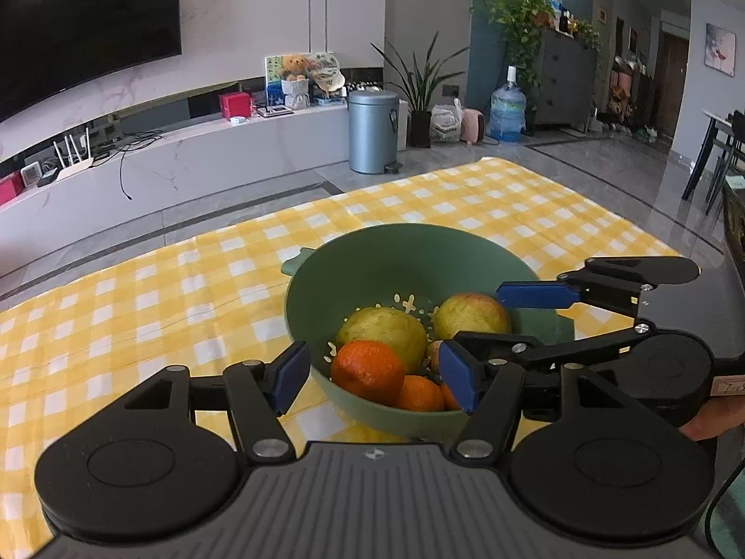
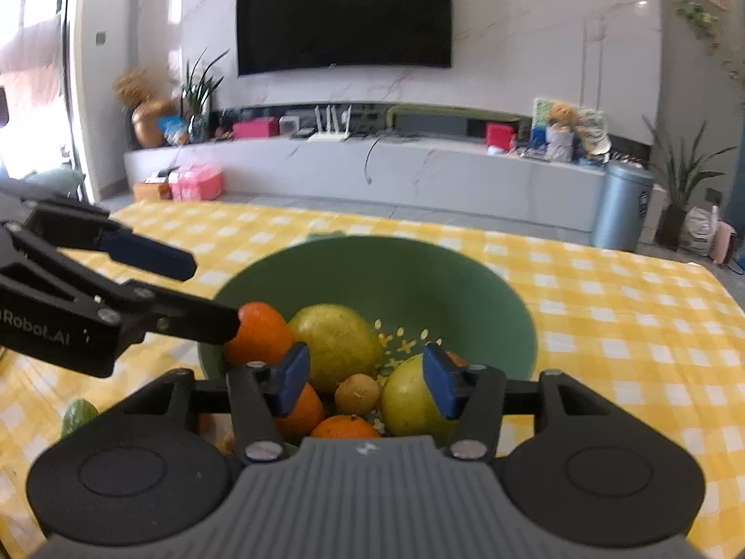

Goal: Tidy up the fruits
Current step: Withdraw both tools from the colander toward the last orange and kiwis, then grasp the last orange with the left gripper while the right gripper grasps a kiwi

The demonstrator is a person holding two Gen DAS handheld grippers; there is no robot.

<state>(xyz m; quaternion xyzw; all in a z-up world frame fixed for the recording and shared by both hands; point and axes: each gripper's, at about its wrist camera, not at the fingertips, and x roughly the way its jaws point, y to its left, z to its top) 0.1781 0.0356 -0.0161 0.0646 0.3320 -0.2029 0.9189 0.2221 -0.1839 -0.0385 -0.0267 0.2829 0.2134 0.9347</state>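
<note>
My left gripper (image 1: 375, 384) hangs over the near rim of the green colander bowl (image 1: 368, 261), jaws spread wide, nothing between the pads. My right gripper (image 2: 368, 379) sits at the bowl's near edge from the other side, jaws parted and gripping nothing; its blue pads (image 2: 440, 386) frame the fruit below without pressing on any of it.

Bowl stands on the yellow checked tablecloth (image 1: 139, 307). Contents: two yellow-green pears (image 2: 333, 347), side by side; several oranges (image 1: 368, 368) against the near wall; one small brown round fruit (image 2: 357, 393) between the pears, kind not clear.

A green fruit (image 2: 79, 414) lies on the cloth outside the bowl, mostly hidden behind my right gripper's body.

Seen from the right wrist, the left gripper's lower finger tip lies against an orange at the bowl's left rim.
</note>
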